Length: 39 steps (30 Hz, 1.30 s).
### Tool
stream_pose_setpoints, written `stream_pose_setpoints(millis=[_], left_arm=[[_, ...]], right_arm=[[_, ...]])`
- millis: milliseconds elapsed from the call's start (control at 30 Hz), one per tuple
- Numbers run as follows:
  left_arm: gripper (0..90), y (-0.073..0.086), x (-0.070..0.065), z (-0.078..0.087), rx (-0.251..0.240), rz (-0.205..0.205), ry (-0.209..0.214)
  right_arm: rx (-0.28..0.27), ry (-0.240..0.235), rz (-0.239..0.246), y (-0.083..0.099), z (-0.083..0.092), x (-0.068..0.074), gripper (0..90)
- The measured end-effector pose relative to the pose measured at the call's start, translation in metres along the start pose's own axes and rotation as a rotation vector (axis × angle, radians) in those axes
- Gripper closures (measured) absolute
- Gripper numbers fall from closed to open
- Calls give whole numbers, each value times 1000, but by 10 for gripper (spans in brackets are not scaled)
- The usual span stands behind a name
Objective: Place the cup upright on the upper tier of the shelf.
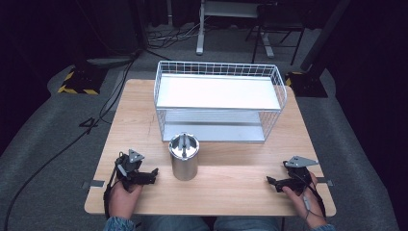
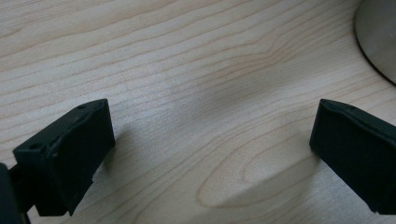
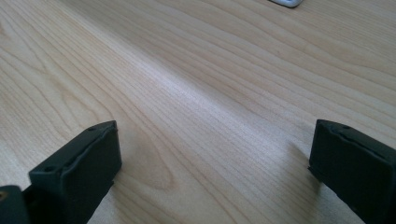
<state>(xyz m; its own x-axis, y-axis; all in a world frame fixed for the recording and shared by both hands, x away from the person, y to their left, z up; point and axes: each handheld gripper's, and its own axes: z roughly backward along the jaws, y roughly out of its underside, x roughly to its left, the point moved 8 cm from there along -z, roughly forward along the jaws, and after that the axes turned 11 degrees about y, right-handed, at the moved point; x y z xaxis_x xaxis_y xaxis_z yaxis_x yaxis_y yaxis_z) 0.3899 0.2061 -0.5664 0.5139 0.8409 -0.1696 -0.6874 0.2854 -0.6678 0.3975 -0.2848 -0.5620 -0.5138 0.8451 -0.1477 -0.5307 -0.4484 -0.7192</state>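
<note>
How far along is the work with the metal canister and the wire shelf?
Nothing looks done yet: the metal canister stands upright on the table, in front of the wire shelf, and both shelf levels look bare. Nothing is in hand: the left gripper and the right gripper rest low at the table's near edge, jaws open, nothing between them. Reaching for the canister and gripping it are probably still left.

High view up above the near edge, looking forward and down over the whole wooden table [image 1: 231, 185], both gripper views hugging that same tabletop, left one catching the steel canister [image 2: 378, 37] at its edge.
</note>
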Motion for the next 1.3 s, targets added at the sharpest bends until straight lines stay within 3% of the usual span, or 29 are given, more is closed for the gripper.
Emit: stream_pose_setpoints(millis=[467,567,667,800,900,1067,1300], left_arm=[[3,0,0,0,3,-13,2],[10,1,-1,2,11,-15,10],[45,0,-1,5,3,-4,18],[29,-5,-3,13,-37,-6,26],[2,-12,-8,21,-85,-2,57],[1,-20,-15,32,-116,-25,94],[1,-33,-24,51,-202,-61,143]], right_arm=[[6,4,-21,0,-1,-2,34],[-2,14,-36,0,0,-4,81],[-7,-10,-39,0,1,-4,61],[-3,1,-23,0,0,-3,53],[0,-3,-17,0,0,-2,43],[-2,-6,-14,0,0,-2,44],[-13,-22,-9,0,1,-1,84]])
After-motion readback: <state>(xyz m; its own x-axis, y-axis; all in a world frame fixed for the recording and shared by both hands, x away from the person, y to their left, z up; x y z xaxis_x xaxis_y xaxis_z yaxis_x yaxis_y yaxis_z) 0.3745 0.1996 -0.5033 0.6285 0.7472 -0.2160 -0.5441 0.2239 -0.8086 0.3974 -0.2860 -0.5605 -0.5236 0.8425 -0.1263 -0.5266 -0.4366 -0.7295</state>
